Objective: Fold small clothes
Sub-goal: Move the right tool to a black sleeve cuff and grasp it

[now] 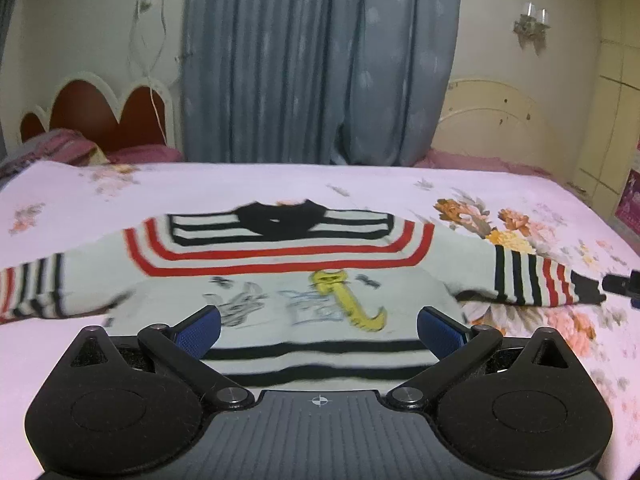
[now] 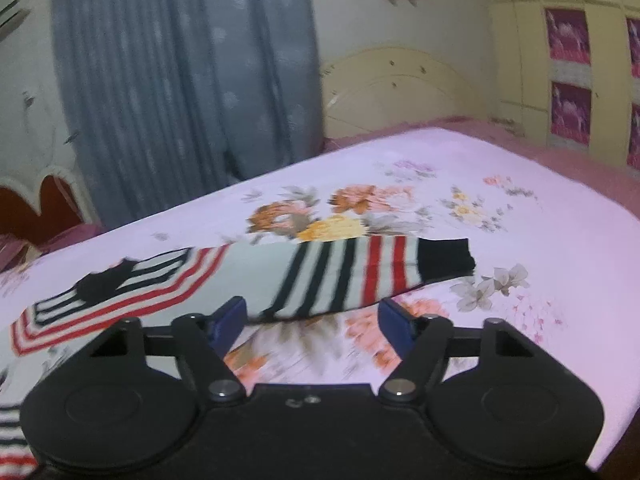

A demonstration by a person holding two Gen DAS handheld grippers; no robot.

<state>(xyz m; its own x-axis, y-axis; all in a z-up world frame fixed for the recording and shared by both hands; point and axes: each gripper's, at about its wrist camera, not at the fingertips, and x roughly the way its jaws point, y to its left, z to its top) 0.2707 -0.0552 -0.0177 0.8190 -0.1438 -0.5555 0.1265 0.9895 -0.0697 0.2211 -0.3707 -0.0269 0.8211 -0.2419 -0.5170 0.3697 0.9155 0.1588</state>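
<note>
Floral bedsheet point(image 1: 100, 208) under striped sweater point(image 1: 280, 276), spread flat; we see left gripper point(image 1: 319, 326), right gripper point(image 2: 312, 330) both released, empty.

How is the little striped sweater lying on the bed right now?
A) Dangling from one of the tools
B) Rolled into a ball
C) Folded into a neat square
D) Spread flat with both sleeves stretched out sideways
D: the sweater lies flat on the floral bedsheet, its sleeves reaching out to either side, unfolded.
</note>
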